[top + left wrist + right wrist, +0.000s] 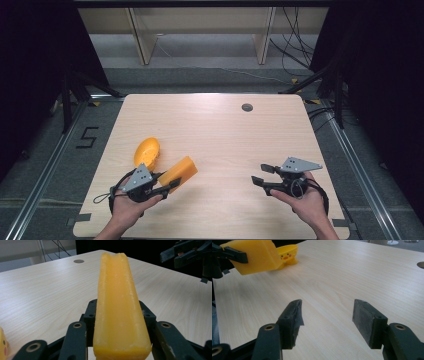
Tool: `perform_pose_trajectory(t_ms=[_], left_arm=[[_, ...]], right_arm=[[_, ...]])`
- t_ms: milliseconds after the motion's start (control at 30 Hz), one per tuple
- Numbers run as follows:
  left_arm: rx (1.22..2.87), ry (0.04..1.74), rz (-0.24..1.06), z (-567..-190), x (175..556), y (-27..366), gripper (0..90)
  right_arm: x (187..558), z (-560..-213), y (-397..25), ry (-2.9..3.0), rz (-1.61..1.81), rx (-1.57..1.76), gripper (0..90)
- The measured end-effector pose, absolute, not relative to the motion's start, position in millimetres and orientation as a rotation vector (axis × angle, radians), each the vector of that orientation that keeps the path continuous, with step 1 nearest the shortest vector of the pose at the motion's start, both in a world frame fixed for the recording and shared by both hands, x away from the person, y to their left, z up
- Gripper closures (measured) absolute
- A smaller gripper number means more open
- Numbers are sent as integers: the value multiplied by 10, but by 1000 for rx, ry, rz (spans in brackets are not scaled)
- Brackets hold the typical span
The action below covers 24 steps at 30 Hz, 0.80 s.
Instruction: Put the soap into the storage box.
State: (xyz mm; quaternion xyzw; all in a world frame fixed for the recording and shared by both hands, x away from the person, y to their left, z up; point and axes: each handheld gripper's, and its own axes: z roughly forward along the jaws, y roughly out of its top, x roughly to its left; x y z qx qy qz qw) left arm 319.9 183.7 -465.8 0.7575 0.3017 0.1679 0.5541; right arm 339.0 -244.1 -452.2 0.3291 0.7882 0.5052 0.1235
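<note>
Pale wood-grain table, with a dark round grommet hole near the far edge. Long orange-yellow block with a shallow groove along its top face is pinched near its end by the left gripper, held just above the table at the front left. Its long axis runs away from the jaws, pointing forward and to the person's right. Yellow duck-faced bowl sits just behind it. Right gripper hovers spread and empty, well apart to the right. Judgement: grip is close to one end, so keep the wrist level; the free end could sag or twist.
</note>
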Motion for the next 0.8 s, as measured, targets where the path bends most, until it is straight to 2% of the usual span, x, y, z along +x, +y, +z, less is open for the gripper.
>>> perform_pose_trajectory(t_ms=[800], left_arm=[[1734, 789, 397, -4623, 3255, 1979, 605]], right_arm=[[3405, -4524, -2506, 2204, 1427, 1036, 390]])
